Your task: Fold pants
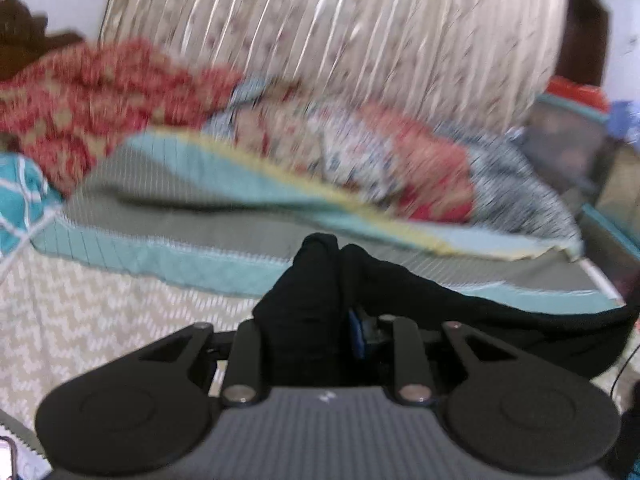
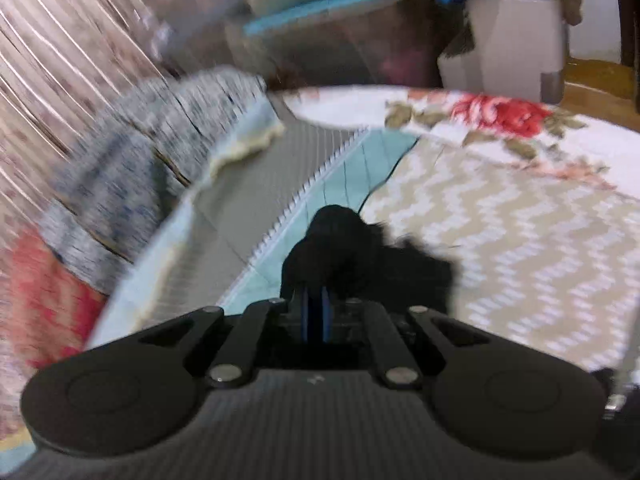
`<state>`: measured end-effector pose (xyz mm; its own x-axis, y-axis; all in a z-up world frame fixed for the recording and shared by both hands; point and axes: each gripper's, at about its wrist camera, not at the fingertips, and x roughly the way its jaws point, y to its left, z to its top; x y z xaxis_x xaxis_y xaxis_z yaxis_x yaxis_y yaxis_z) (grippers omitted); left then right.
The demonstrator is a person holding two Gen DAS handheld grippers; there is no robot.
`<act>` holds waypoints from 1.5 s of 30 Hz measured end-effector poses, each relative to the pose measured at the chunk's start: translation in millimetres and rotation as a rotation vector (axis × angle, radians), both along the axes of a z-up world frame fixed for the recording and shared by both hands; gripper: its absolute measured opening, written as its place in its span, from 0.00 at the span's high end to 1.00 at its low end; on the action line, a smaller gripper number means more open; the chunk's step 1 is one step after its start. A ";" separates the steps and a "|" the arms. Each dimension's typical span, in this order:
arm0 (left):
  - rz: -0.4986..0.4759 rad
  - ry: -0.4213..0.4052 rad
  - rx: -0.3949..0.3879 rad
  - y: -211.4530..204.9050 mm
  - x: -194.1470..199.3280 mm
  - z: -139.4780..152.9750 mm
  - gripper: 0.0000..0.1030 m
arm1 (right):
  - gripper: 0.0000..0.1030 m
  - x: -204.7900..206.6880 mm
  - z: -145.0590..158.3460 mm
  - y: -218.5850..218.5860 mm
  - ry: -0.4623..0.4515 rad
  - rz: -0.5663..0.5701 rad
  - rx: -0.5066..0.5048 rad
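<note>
The black pants (image 1: 460, 300) hang between the two grippers above a bed. In the left wrist view my left gripper (image 1: 336, 264) is shut on a thick bunch of the black cloth, which wraps over the fingers and trails off to the right. In the right wrist view my right gripper (image 2: 320, 240) is shut on another bunch of the pants (image 2: 416, 268); the blue pads (image 2: 325, 312) stand close together under the cloth. The fingertips of both grippers are hidden by the fabric. Both views are blurred.
The bed carries a beige zigzag sheet (image 2: 500, 220), a grey and teal blanket (image 1: 192, 216) and a heap of red and patterned clothes (image 1: 360, 152). A pleated curtain (image 1: 340, 28) hangs behind. Boxes and a grey bin (image 2: 516, 44) stand beyond the bed.
</note>
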<state>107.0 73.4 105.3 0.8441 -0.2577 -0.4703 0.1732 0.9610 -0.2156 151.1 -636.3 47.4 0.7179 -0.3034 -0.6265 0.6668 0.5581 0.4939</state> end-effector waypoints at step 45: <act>-0.071 0.483 -0.216 70.4 -25.9 -107.2 0.55 | 0.20 -4.3 -64.0 392.7 0.185 1.239 -0.300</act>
<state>81.1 143.9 -1.9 0.5212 -0.4403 -0.7311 0.0685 0.8754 -0.4784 146.8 -243.6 -16.6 0.5302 0.3542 -0.7703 -0.3287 0.9234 0.1983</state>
